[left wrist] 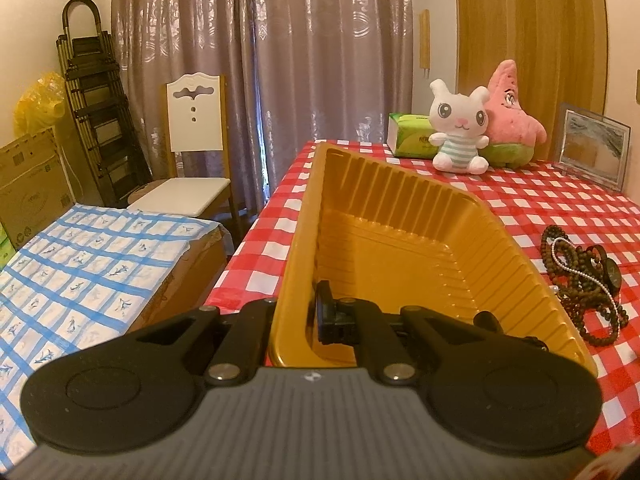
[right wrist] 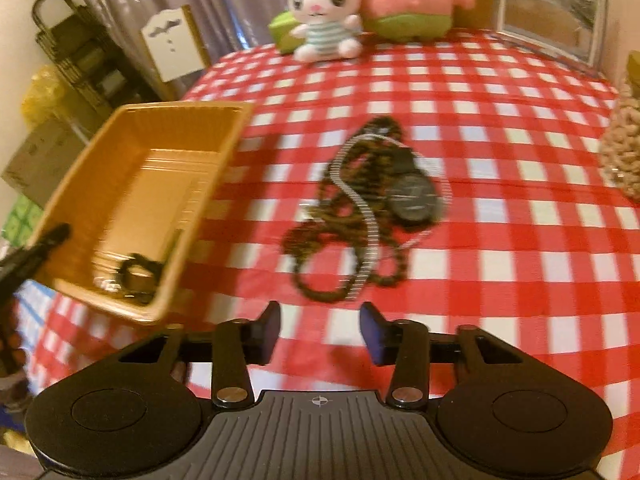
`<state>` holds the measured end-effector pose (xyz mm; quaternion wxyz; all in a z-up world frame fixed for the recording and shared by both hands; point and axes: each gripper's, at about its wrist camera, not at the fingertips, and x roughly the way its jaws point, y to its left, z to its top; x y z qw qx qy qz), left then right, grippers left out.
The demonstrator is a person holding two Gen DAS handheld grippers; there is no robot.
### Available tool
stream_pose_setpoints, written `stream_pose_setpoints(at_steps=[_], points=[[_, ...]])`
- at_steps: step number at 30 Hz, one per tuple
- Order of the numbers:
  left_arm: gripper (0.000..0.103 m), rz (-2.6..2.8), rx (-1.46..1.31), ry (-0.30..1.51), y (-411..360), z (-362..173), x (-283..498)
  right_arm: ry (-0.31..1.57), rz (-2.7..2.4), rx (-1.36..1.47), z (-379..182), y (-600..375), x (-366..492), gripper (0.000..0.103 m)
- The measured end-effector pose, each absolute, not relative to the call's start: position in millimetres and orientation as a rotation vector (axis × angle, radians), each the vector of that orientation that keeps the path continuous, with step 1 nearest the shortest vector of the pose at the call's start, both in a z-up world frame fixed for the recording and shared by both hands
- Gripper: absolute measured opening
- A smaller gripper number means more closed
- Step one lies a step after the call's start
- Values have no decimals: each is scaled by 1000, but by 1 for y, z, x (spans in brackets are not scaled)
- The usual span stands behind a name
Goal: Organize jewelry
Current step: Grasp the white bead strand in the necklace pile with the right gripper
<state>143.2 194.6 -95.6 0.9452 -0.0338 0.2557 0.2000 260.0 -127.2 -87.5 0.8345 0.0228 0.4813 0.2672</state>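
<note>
A gold plastic tray (left wrist: 400,240) stands on the red checked tablecloth; my left gripper (left wrist: 296,316) is shut on its near left wall, one finger inside and one outside. In the right wrist view the tray (right wrist: 132,184) sits at the table's left edge with a dark ring-like piece (right wrist: 138,274) in its near corner. A tangle of dark bead necklaces, a pearl strand and a black watch (right wrist: 372,204) lies on the cloth, and also shows in the left wrist view (left wrist: 584,280). My right gripper (right wrist: 320,332) is open and empty, hovering in front of the pile.
A white bunny toy (left wrist: 460,128), a pink star toy (left wrist: 512,116), a green tissue pack (left wrist: 408,136) and a picture frame (left wrist: 592,144) stand at the table's back. A chair (left wrist: 196,152) and a box covered in blue-checked cloth (left wrist: 80,264) are left of the table. A knitted object (right wrist: 624,148) sits at the right edge.
</note>
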Motion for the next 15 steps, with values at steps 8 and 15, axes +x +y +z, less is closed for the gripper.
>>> stream_pose_setpoints(at_steps=[8,15], points=[[6,421,-59,522,191,-94,144,980,535,25,-96,-139,290,16],[6,429,-58,525,190,-95,145,973,554,29,-105,-133,310,16]])
